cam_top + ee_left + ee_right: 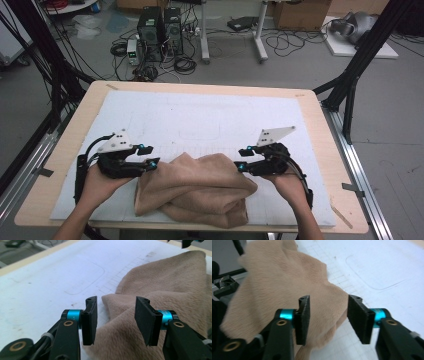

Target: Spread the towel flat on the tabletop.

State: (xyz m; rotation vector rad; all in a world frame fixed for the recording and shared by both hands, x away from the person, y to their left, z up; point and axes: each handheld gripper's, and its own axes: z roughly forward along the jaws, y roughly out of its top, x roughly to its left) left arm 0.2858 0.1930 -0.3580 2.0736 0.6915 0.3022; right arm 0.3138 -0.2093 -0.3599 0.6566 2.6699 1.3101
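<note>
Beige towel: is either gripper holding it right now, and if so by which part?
Nothing is held. The left gripper and right gripper both stand open at opposite edges of the towel, pads clear of the cloth.

Tan fleece towel (195,190): soft, loosely folded into a rumpled heap with overlapping layers, lying flat at the near edge of the bench

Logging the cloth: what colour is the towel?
Plain light brown towel, no pattern; clearest in the high view.
</note>
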